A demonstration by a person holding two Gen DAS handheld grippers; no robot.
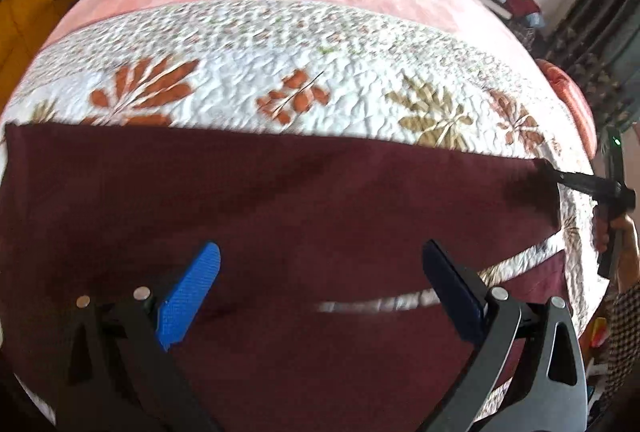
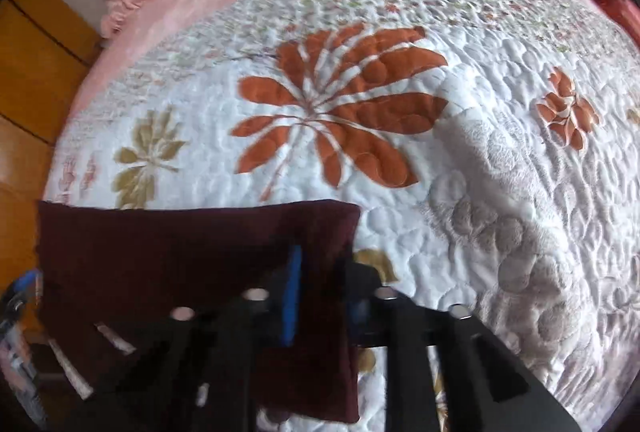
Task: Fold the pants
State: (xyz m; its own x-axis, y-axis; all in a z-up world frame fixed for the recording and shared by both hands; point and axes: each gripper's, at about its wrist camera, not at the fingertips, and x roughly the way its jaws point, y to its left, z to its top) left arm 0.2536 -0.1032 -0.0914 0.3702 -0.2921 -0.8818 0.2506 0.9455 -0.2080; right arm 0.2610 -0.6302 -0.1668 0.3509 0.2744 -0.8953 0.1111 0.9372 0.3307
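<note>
The pants [image 1: 280, 200], dark maroon and soft-napped, lie flat as a long band across the puckered floral quilt [image 1: 360, 80] on the bed, my right claw [image 2: 316, 296] pinched shut on their far-corner cloth while my left claw [image 1: 320, 284] hangs wide open and empty above them.

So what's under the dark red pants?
The pants lie on a white quilt with orange and tan flowers; a strip of it peeks through near the bottom. The rest of the quilt beneath them is covered, so anything there can't be seen.
</note>
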